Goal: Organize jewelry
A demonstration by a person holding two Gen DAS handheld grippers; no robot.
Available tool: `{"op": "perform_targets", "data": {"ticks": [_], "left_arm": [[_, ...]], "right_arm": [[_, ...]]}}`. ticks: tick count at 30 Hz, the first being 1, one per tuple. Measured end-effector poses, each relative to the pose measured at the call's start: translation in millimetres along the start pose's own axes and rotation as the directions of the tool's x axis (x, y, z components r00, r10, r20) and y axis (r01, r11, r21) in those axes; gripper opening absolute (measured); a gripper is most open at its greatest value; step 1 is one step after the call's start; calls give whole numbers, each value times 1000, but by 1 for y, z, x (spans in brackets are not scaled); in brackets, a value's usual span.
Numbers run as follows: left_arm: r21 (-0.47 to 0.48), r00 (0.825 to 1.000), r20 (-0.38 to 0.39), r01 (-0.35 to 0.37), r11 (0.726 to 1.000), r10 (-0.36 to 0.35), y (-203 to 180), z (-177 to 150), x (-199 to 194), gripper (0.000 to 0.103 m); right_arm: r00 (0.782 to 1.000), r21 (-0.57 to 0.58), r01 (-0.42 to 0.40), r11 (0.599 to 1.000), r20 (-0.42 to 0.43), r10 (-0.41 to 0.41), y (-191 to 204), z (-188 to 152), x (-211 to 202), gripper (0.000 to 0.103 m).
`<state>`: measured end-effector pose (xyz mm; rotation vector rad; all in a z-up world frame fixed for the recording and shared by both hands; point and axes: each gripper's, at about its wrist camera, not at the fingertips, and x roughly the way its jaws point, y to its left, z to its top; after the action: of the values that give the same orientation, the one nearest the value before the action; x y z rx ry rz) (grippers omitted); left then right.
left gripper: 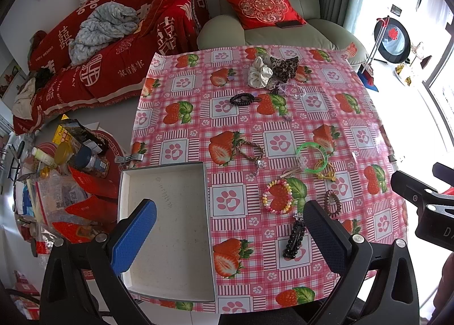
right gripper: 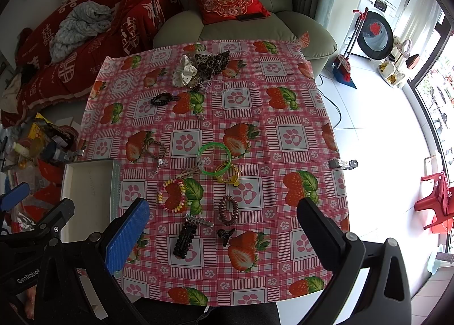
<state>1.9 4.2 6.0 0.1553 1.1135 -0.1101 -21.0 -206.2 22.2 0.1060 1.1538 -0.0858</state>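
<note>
Both claws hang above the near edge of the surface with their fingers spread wide and nothing between them: the left claw over the open white box at the near left corner, the right claw over the near middle. The jewelry lies loose on the strawberry cloth (none in the box): a green bangle, a bead bracelet, a brown coil tie and a black hair clip.

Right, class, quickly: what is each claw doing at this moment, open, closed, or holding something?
Left claw: open, holding nothing, above the box and tablecloth.
Right claw: open, holding nothing, above the hair clip.
</note>
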Motion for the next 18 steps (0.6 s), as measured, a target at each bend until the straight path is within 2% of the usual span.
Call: {"op": "perform_targets", "data": {"ticks": [11, 18], "left_arm": [[0, 1000, -19, 15, 1000, -15, 8, -10, 3, 103], [-28, 994, -109, -4, 1000, 0, 13, -5, 37, 103]], "right_arm": [[1000, 2, 1, 1000, -11, -1, 1, -4, 5, 103], [998, 18, -6, 1000, -63, 7, -5, -6, 27, 103]]}}
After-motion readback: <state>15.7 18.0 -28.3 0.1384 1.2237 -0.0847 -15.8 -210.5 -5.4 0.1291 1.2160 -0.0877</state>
